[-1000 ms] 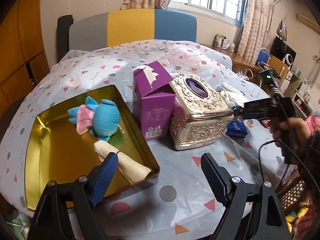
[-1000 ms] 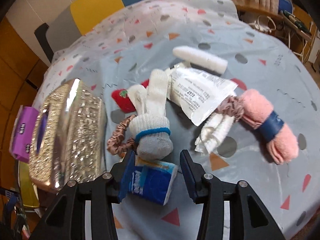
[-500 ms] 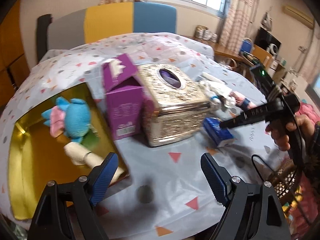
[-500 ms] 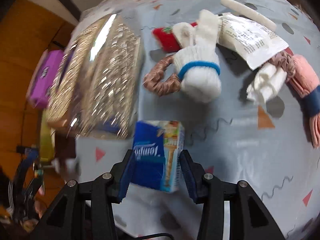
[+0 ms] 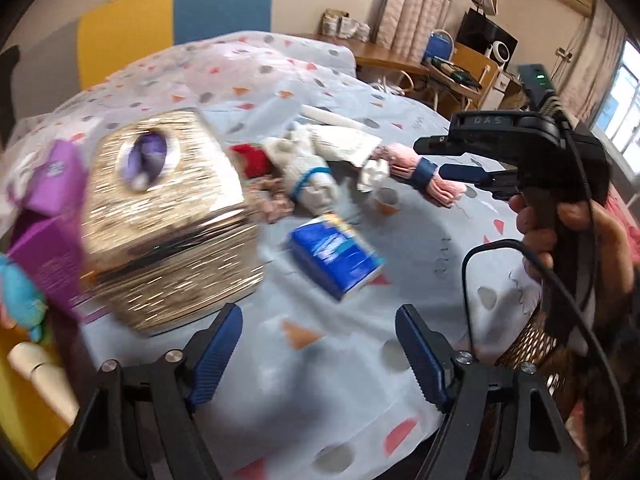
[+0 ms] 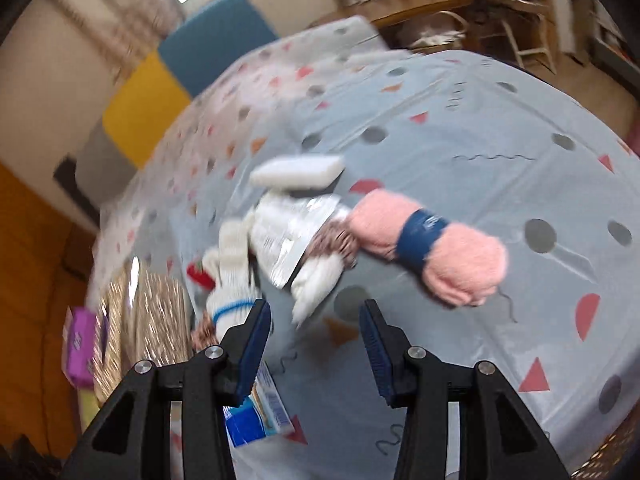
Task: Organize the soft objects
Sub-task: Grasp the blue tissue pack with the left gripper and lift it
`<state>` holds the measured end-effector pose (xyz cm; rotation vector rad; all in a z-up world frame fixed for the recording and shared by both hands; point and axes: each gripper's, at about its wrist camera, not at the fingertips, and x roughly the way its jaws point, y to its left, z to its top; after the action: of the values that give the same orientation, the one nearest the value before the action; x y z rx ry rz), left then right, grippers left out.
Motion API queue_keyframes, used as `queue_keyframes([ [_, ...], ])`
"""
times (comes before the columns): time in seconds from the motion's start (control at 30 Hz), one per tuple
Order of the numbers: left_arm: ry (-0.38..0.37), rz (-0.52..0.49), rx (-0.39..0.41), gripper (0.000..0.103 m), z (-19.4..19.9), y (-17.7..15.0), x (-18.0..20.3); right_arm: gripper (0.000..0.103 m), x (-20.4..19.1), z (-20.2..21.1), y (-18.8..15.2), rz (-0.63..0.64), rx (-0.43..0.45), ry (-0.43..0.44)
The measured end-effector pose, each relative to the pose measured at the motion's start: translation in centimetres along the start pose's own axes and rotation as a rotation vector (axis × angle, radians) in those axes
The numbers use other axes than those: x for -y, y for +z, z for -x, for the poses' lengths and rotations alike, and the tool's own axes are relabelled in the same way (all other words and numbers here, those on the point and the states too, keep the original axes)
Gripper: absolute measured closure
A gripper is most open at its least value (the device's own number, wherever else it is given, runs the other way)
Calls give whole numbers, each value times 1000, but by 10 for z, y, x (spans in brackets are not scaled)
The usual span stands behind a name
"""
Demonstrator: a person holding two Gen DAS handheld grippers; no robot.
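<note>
A blue tissue pack (image 5: 334,256) lies on the tablecloth ahead of my left gripper (image 5: 318,356), whose jaws are closing with nothing between them. My right gripper (image 5: 434,160), held by a hand (image 5: 560,224), hovers open and empty near the pink rolled towel (image 5: 434,180). In the right wrist view that gripper (image 6: 316,340) faces the pink towel (image 6: 428,248), a white sock (image 6: 232,292), a foil packet (image 6: 288,232) and a white roll (image 6: 296,168). The tissue pack (image 6: 256,412) lies under its left finger. A blue plush (image 5: 20,296) sits in the gold tray (image 5: 24,420).
A gold ornate tissue box (image 5: 168,216) and an open purple carton (image 5: 48,216) stand between the tray and the pile. A red soft item (image 5: 254,158) and a scrunchie (image 5: 276,200) lie by the sock. A wicker basket (image 5: 528,344) sits off the table's right edge.
My right gripper drew the tissue pack away from the pile, left it on the cloth and swung up toward the pink towel. My left gripper swung right from the tray toward the pack.
</note>
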<state>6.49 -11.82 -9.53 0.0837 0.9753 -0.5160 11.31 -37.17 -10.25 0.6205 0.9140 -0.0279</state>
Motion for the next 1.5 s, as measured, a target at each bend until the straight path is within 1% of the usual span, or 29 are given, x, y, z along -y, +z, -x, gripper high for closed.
queue_keyframes([
  [0.1, -9, 18, -33, 25, -20, 13, 14, 56, 8, 6, 11, -44, 15, 17],
  [0.2, 23, 24, -57, 25, -40, 24, 25, 56, 11, 8, 10, -58, 8, 41],
  [0.3, 72, 50, -105, 24, -61, 32, 30, 56, 8, 4, 12, -51, 10, 50],
  [0.33, 74, 57, -116, 24, -67, 34, 31, 56, 8, 3, 12, -51, 9, 58],
  [0.37, 78, 61, -122, 23, -71, 35, 32, 54, 8, 2, 12, -53, 7, 64],
  [0.47, 110, 62, -137, 23, -87, 39, 34, 54, 9, 2, 12, -63, 9, 74],
  [0.5, 118, 58, -141, 24, -93, 40, 34, 54, 10, 2, 12, -69, 9, 79],
  [0.53, 124, 47, -147, 33, -99, 39, 35, 54, 11, 2, 12, -73, 9, 82],
  [0.57, 114, 21, -151, 38, -104, 38, 36, 54, 11, 2, 11, -77, 10, 82],
  [0.7, 25, -51, -115, 40, -99, 27, 38, 54, 12, 1, 12, -82, 7, 76],
  [0.8, -8, -72, -113, 41, -95, 19, 35, 54, 11, -1, 11, -76, 2, 71],
  [0.83, -12, -61, -135, 41, -98, 17, 33, 54, 10, -1, 11, -72, 2, 70],
  [0.87, -7, -58, -127, 40, -98, 17, 31, 54, 10, -1, 11, -68, 1, 68],
  [0.9, 3, -63, -124, 36, -98, 16, 31, 54, 9, -2, 11, -65, -2, 63],
  [0.97, 25, -68, -134, 35, -101, 18, 32, 54, 9, -3, 10, -62, -8, 53],
  [1.0, 31, -71, -134, 36, -102, 19, 34, 54, 9, -4, 10, -61, -9, 49],
  [1.03, 46, -80, -131, 47, -102, 18, 34, 54, 9, -5, 10, -60, -11, 42],
  [1.07, 63, -93, -119, 49, -103, 19, 37, 54, 9, -5, 10, -60, -13, 36],
  [1.17, 44, -82, -122, 49, -102, 21, 37, 54, 10, -6, 10, -63, -17, 28],
  [1.23, 27, -77, -113, 49, -96, 29, 36, 54, 11, -7, 10, -66, -19, 21],
  [1.4, -2, -62, -29, 49, -65, 63, 35, 54, 11, -10, 9, -68, -27, 8],
  [1.5, -5, -30, 24, 49, -45, 87, 26, 54, 10, -12, 8, -63, -37, -1],
])
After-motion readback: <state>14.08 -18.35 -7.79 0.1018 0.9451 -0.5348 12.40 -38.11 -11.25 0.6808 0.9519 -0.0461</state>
